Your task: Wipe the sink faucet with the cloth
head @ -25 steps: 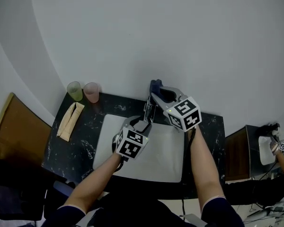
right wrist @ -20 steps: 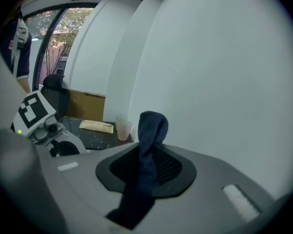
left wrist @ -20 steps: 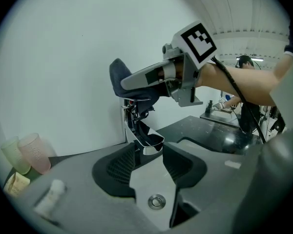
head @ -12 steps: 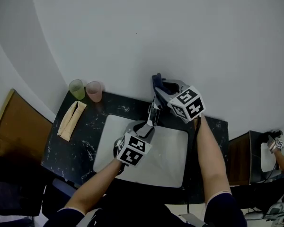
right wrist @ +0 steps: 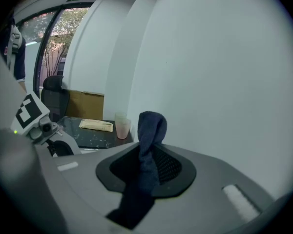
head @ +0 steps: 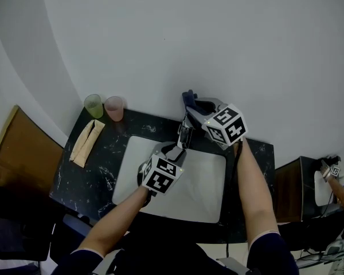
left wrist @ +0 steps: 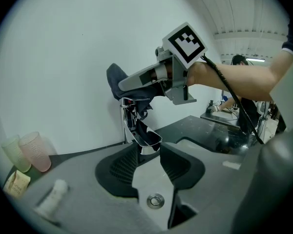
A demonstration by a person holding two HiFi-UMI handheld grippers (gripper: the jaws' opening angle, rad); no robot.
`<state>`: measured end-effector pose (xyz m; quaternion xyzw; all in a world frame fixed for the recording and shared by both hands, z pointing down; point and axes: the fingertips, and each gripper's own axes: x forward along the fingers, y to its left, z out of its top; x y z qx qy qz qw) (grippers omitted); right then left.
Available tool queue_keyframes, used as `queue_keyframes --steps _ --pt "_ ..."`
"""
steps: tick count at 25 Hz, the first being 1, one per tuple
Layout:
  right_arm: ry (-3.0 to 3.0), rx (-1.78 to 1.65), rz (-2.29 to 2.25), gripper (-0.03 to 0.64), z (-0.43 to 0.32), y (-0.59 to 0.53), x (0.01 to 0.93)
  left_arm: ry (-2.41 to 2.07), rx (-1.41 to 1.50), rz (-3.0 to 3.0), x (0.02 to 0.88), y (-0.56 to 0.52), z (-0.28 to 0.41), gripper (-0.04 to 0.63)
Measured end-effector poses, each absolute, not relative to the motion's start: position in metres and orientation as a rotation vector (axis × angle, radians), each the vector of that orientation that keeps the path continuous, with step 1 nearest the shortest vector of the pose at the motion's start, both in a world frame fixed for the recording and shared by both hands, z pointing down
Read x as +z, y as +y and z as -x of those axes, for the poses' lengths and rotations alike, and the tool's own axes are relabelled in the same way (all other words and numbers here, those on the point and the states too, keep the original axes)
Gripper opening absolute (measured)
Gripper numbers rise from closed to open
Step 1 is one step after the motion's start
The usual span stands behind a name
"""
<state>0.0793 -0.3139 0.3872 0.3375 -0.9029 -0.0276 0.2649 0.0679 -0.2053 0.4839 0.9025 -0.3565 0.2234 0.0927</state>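
Right claw (right wrist: 147,152) grips dark blue cloth (right wrist: 151,126) atop chrome sink faucet (left wrist: 127,126), rear edge of black marbled surface (head: 97,171); left claw (left wrist: 147,149), just closing, apparently pinches spout (left wrist: 149,141). Wiping underway; next, drag cloth down spout.

Side things on the dark counter

Two translucent cups, one green (head: 93,105) and one pink (head: 114,108), are placed side by side at the far left corner of the black marbled counter (head: 97,176), near the white wall (head: 160,39). A flat beige packet (head: 86,142) is laid just in front of them. A brown board (head: 20,153) is seen beside the counter's left edge.
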Motion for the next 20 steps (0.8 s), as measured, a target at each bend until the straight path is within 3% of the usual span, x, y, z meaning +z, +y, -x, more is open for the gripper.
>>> queue_keyframes --steps 20 --pt "-2.433 -0.113 -0.803 0.081 -0.067 -0.246 0.395 -1.054 0.657 -2.648 0.488 -0.207 -0.065 0.141"
